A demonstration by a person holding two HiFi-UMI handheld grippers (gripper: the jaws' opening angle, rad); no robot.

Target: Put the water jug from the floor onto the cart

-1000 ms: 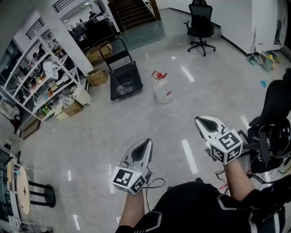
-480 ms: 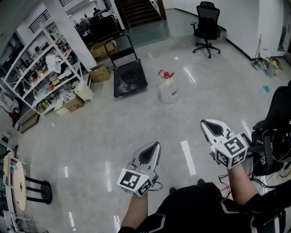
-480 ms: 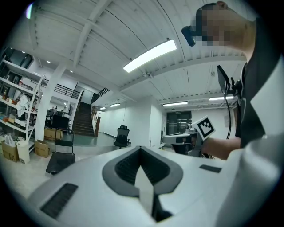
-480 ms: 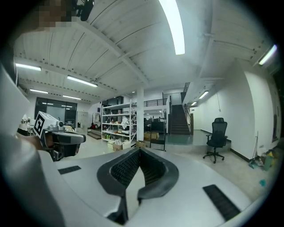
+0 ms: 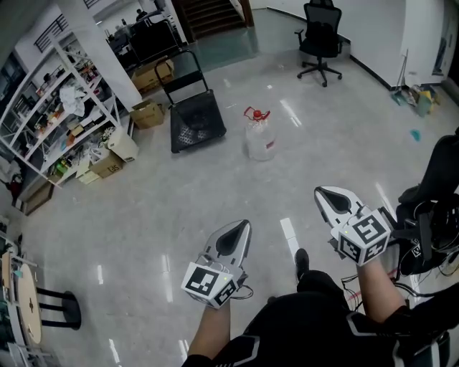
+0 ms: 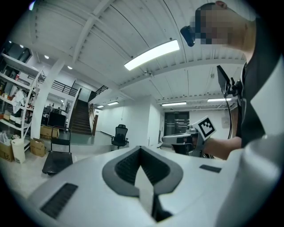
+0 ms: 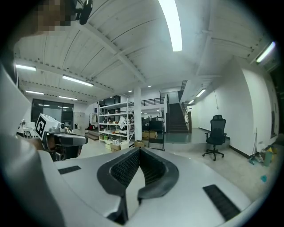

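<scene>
A clear water jug (image 5: 259, 139) with a red cap and handle stands on the grey floor, far ahead of both hands. Just left of it sits a black flat cart (image 5: 195, 122) with an upright push handle; the same cart (image 6: 57, 159) shows low at the left in the left gripper view. My left gripper (image 5: 241, 227) is held level near my body, jaws shut and empty. My right gripper (image 5: 320, 192) is beside it on the right, also shut and empty. The jug is hidden behind the jaws in both gripper views.
White shelving (image 5: 61, 107) packed with goods lines the left wall, with cardboard boxes (image 5: 148, 113) at its foot. A black office chair (image 5: 320, 39) stands at the back, stairs (image 5: 211, 16) behind the cart. Cables and black gear (image 5: 430, 229) lie at the right. A round stool (image 5: 43, 312) is at lower left.
Both grippers and my view have moved forward across the floor toward the jug and cart. A shoe now shows between the arms. Both jaws stayed shut.
</scene>
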